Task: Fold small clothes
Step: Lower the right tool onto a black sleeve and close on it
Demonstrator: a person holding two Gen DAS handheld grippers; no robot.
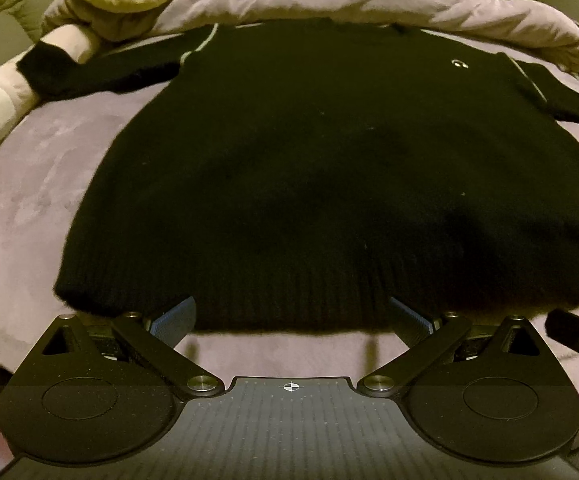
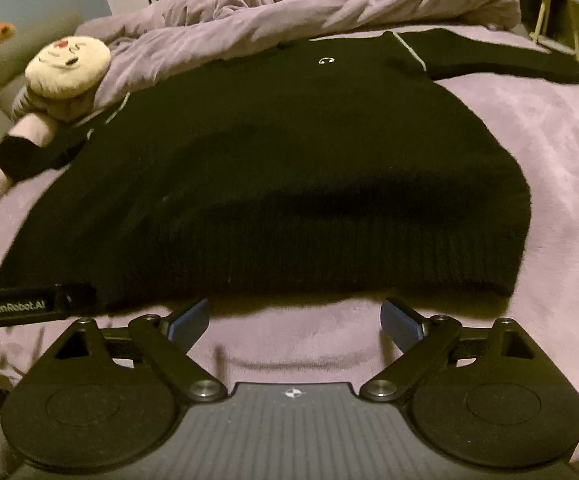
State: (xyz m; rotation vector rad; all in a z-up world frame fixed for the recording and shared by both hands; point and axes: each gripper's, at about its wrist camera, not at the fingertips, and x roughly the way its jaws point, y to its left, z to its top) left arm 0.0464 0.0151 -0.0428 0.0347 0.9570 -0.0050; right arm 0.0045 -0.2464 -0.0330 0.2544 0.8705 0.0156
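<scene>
We are seeing the lilac bed [image 2: 549,184] carrying a black sweater [image 2: 273,184] lying flat, sleeves spread. Our left hand-held gripper [image 1: 291,318] and right hand-held gripper [image 2: 295,314] are hovering at its hem, jaws apart, gripping nothing.

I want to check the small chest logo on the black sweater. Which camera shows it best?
The right wrist view: the logo sits near the middle, pale and fairly crisp on the black sweater. In the left wrist view the logo is further off-centre and looks slightly blurrier.
</scene>
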